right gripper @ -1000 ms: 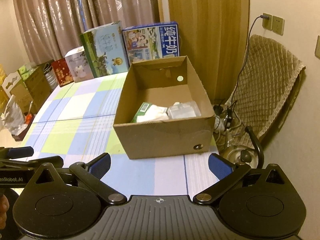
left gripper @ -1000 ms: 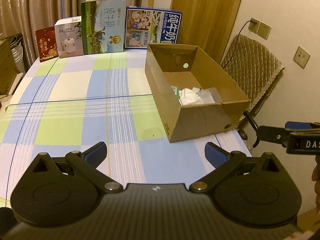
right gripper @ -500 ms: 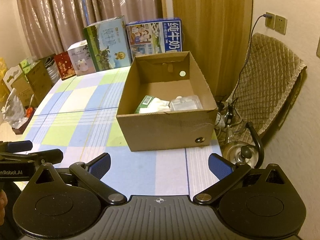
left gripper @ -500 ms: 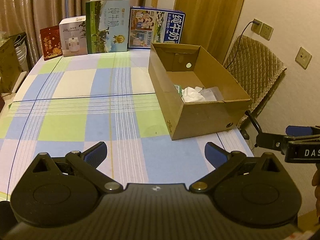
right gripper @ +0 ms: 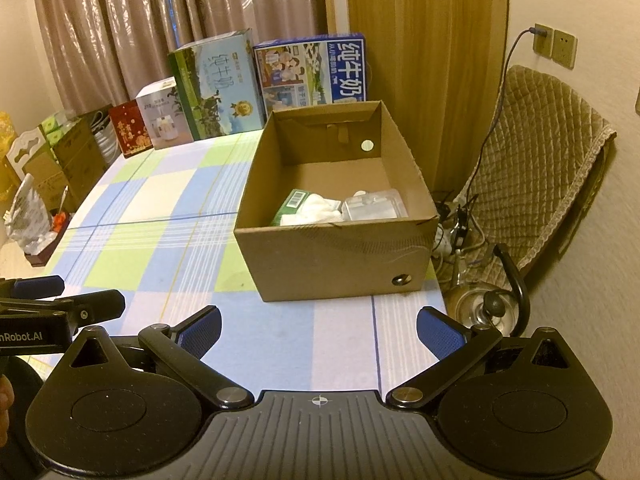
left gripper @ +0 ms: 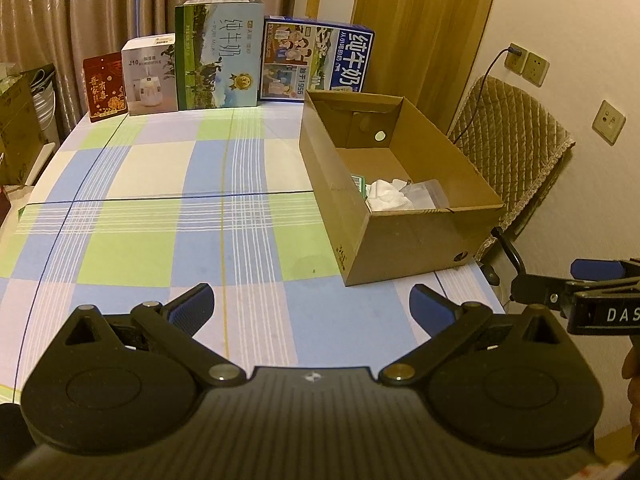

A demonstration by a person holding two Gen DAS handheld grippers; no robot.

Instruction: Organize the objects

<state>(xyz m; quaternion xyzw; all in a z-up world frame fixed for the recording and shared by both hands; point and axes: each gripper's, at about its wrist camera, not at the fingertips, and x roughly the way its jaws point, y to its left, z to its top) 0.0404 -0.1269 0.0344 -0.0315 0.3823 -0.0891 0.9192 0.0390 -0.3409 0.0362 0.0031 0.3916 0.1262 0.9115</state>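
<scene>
Ahead of both grippers' spread, empty jaws: cardboard box point(right gripper: 336, 256), apart, on checked table point(left gripper: 160, 216).

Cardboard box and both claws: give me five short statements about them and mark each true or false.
1. The cardboard box is open at the top. True.
2. The box holds nothing. False: a green packet, a white crumpled wad and a clear plastic case lie at its near end.
3. The left claw is shut on the green packet. False: it is open and holds nothing.
4. The right claw is open, short of the box and over the checked tablecloth. True.
5. The box stands in the middle of the row of cartons at the far edge. False: it stands apart, in front of the blue milk carton, near the table's right edge.
</scene>
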